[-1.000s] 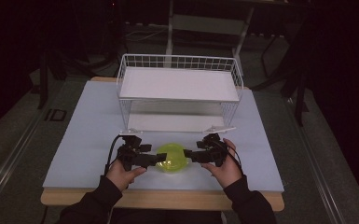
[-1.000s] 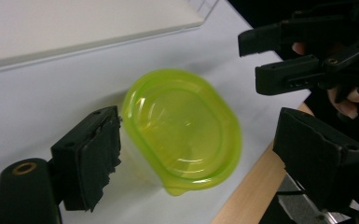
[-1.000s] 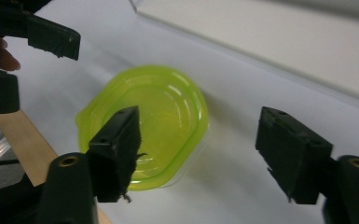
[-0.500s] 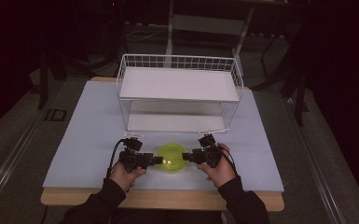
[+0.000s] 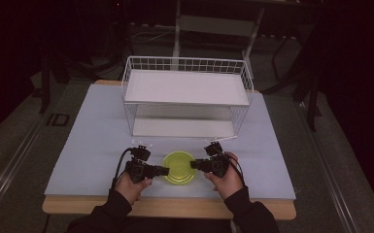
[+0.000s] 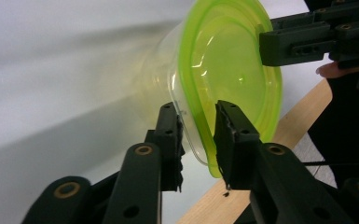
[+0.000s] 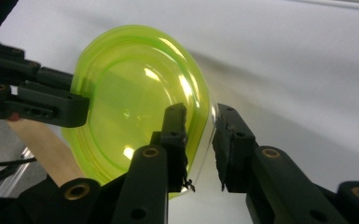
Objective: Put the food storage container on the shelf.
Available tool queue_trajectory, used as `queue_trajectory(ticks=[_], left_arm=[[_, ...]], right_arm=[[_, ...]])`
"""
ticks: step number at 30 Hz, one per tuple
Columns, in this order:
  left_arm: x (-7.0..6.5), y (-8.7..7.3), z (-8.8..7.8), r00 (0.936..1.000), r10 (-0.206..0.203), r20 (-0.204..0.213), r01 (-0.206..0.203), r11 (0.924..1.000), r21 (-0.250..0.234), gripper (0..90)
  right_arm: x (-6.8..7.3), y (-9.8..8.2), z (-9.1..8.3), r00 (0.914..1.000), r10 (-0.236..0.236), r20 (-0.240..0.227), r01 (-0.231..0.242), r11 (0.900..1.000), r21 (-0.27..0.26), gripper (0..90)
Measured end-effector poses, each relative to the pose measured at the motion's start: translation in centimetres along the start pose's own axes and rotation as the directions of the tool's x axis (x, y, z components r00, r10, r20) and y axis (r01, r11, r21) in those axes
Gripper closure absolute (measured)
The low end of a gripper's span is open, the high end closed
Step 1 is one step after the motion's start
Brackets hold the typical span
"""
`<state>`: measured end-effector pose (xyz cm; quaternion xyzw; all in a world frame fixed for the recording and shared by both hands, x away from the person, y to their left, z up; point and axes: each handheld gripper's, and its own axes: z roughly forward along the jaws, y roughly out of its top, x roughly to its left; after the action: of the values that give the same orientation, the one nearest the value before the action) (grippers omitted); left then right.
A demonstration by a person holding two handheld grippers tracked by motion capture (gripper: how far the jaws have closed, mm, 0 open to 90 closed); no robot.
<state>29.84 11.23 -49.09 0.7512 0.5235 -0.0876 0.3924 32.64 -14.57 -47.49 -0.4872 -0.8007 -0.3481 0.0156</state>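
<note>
Container (image 5: 179,167) with green lid (image 6: 228,70), near counter (image 5: 92,141) front edge, pinched at opposite rims: left gripper (image 5: 164,171), right gripper (image 5: 194,165); jaws just closing onto rim.

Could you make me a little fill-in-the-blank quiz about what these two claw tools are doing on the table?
1. The lid on the clear container is coloured ____.
2. The left gripper and the right gripper hold the container's rim from ____ sides.
3. Behind the container stands a white ____ rack.

Missing words: green; opposite; wire
</note>
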Motion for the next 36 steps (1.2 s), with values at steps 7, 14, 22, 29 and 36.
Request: queue_trajectory(ticks=[7, 14, 22, 29, 36], left_arm=[[-0.5, 0.4, -0.9, 0.9998, -0.004, -0.020, 0.003, 0.9989, -0.048, 81.6], [-0.7, 1.1, -1.9, 1.0000, -0.002, 0.004, 0.003, 0.9977, -0.068, 81.9], [-1.0, 2.4, -3.1, 0.9992, -0.012, 0.038, 0.015, 0.9956, -0.093, 81.7], [-1.3, 3.6, -3.8, 0.9986, -0.008, 0.053, 0.015, 0.9928, -0.119, 81.4], [-2.4, 5.7, -5.6, 0.9989, 0.014, 0.044, -0.007, 0.9870, -0.161, 81.3]], right_arm=[[0.6, 0.3, -0.8, 0.9996, -0.012, 0.024, 0.014, 0.999, -0.046, 79.1], [1.3, 0.8, -2.3, 0.9985, -0.054, 0.012, 0.055, 0.992, -0.110, 79.4], [1.5, 1.7, -4.0, 0.9975, -0.063, -0.030, 0.058, 0.985, -0.162, 80.1], [2.3, 2.6, -5.7, 0.9939, -0.105, -0.034, 0.096, 0.974, -0.206, 80.7], [3.1, 4.3, -7.6, 0.9926, -0.121, -0.014, 0.114, 0.961, -0.253, 80.9]])
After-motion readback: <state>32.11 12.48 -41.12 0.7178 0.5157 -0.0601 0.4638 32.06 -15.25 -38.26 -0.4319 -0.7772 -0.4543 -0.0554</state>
